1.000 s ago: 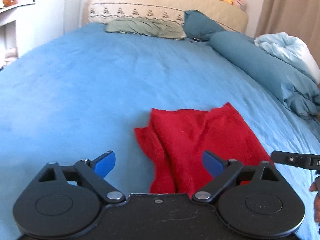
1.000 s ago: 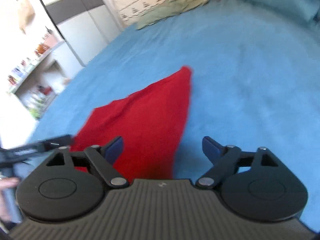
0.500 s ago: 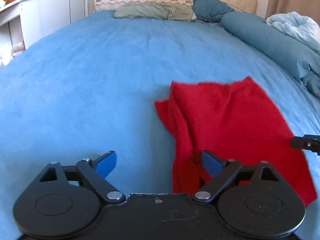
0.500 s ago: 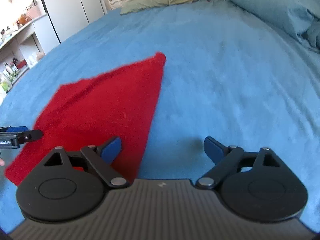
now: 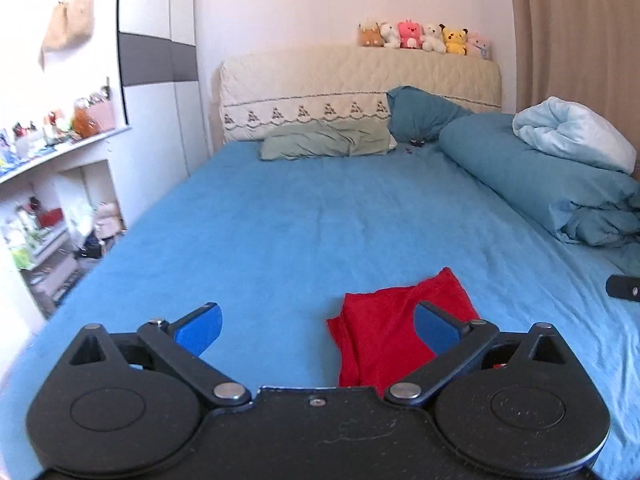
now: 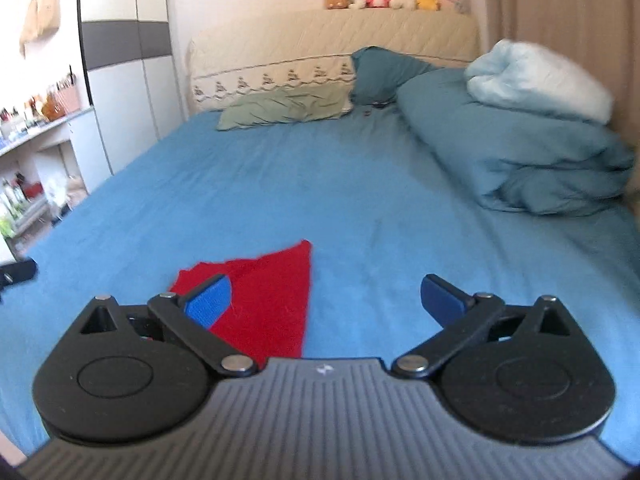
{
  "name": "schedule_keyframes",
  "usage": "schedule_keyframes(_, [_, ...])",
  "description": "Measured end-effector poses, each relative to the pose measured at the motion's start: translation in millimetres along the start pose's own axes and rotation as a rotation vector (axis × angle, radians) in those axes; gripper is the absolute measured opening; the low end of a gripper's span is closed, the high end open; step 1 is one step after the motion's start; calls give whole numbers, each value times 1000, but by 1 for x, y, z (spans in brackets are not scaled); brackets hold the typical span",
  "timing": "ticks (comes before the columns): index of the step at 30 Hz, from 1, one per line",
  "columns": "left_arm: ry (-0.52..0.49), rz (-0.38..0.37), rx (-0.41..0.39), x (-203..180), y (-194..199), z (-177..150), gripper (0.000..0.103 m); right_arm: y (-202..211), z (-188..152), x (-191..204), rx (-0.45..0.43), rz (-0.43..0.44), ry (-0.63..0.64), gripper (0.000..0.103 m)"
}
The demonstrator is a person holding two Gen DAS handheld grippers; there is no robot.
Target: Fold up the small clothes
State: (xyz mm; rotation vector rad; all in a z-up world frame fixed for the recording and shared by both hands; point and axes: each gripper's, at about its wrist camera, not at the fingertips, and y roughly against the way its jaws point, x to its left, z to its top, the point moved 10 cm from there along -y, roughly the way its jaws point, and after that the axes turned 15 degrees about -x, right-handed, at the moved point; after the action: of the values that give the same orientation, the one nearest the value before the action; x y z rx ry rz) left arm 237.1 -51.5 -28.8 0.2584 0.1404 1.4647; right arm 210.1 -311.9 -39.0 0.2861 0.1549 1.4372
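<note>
A small red cloth (image 5: pixel 384 332) lies folded on the blue bed sheet (image 5: pixel 320 216), near the front edge. It also shows in the right wrist view (image 6: pixel 268 300), with one corner pointing away. My left gripper (image 5: pixel 318 326) is open and empty, raised above the bed, with the cloth behind its right finger. My right gripper (image 6: pixel 326 300) is open and empty, with the cloth behind its left finger. The tip of the right gripper shows at the right edge of the left wrist view (image 5: pixel 624 287).
A rolled blue duvet (image 5: pixel 540 184) with a pale blanket (image 5: pixel 576 136) lies along the bed's right side. Pillows (image 5: pixel 324 144) and a cream headboard (image 5: pixel 360 80) with plush toys stand at the far end. Cluttered shelves (image 5: pixel 48 184) stand left of the bed.
Both grippers have lifted up and back from the cloth and tilted level, so the whole room now shows. The cloth stays on the sheet. Both stay open.
</note>
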Motion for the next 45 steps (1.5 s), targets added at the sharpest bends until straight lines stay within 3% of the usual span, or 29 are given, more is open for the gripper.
schedule_keyframes(9, [28,19,42,-6,78,-16,103,101,-18,17,82,-66,80,103])
schedule_keyframes(19, [-28,3,96,-19,115,-54,103,154,-62,25,163,-90,46,103])
schedule_keyframes(45, [-4,-10,89,-16,128,-60,103,167,-75,32,192,-85,48,103])
